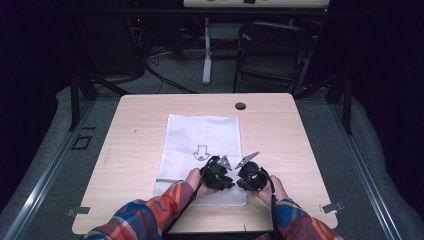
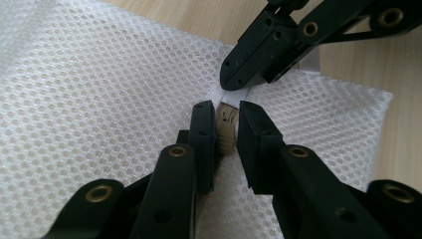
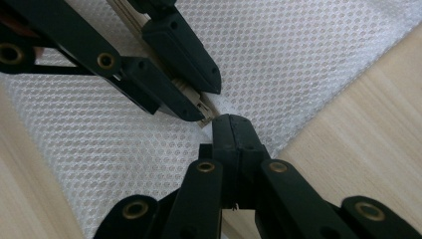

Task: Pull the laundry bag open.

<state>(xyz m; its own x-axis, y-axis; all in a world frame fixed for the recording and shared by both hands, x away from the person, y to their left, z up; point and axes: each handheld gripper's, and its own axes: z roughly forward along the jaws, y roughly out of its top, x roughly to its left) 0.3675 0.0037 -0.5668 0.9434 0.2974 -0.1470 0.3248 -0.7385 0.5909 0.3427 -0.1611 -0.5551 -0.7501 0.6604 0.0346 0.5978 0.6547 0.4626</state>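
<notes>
High view: white mesh bag [image 1: 202, 150] flat on counter [image 1: 280, 130], both grippers meeting at its near edge. Left gripper view: left gripper [image 2: 228, 124] clamped on beige zipper tab [image 2: 227, 130]. Right gripper view: right gripper [image 3: 232, 130] pinched closed on the mesh edge beside it.

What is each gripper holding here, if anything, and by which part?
The left gripper clamps the mesh bag's beige zipper end. The right gripper is shut on the bag's white edge fabric right beside it.
</notes>
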